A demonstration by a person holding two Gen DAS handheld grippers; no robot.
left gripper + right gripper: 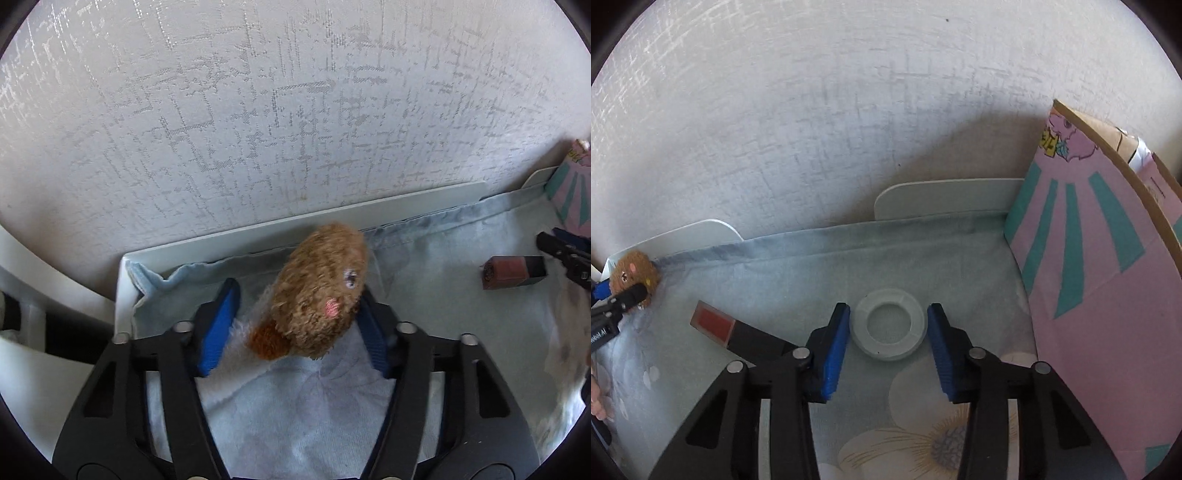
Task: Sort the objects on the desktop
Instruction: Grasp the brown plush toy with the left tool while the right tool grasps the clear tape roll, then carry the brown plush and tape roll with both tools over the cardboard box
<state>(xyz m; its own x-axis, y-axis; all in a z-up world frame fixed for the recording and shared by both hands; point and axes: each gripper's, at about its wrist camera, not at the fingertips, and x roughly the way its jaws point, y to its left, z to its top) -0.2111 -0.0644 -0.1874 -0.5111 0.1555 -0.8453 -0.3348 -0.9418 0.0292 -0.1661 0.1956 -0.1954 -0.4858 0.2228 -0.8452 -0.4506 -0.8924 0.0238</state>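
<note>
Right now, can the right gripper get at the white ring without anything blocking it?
Probably yes. The white ring lies flat on the cloth just ahead of the open right gripper, between its blue fingers, and nothing stands between them.

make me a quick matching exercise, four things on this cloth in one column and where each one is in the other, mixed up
Things
1. fuzzy brown plush toy
2. white plastic ring
3. pink cardboard box with teal stripes
4. flat red-and-black rectangular block

Places
A. standing at the far right
B. between the open fingers of the right hand-held gripper
C. between the fingers of the left hand-held gripper
D. lying on the cloth left of the ring

Pairs: 1-C, 2-B, 3-A, 4-D
</note>
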